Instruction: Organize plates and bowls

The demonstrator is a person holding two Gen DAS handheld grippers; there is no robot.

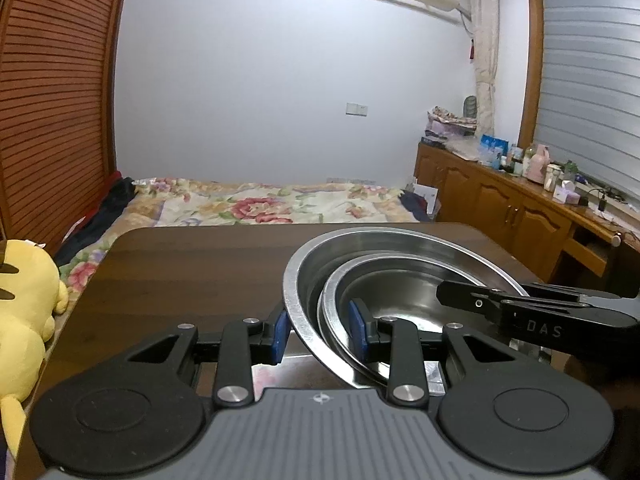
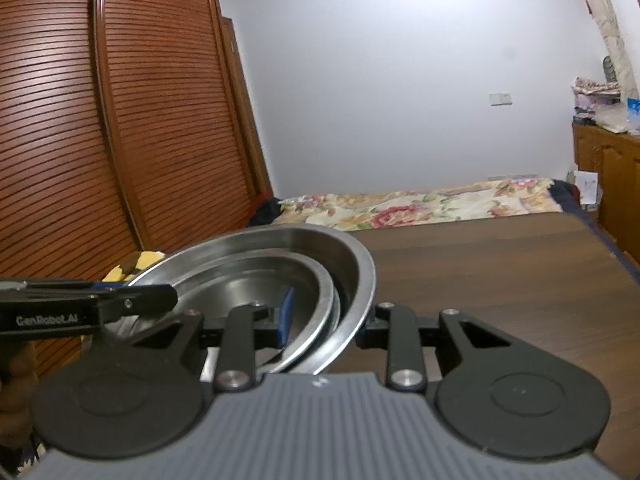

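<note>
A large steel bowl point(image 1: 304, 276) holds a smaller steel bowl point(image 1: 396, 292) nested inside it, both lifted above the dark wooden table point(image 1: 192, 268). My left gripper point(image 1: 320, 330) is shut on the near rims of both bowls, blue pads either side. My right gripper point(image 2: 324, 320) is shut on the opposite rims of the same stack point(image 2: 352, 264). The inner bowl shows in the right wrist view point(image 2: 248, 280). Each gripper's body appears in the other's view, the right one in the left wrist view point(image 1: 520, 308) and the left one in the right wrist view point(image 2: 80, 308).
A bed with a floral cover point(image 1: 260, 204) lies beyond the table. A yellow plush toy point(image 1: 24, 300) sits at the table's left. A slatted wardrobe point(image 2: 100, 120) stands on the left and a wooden cabinet with clutter point(image 1: 520, 200) on the right.
</note>
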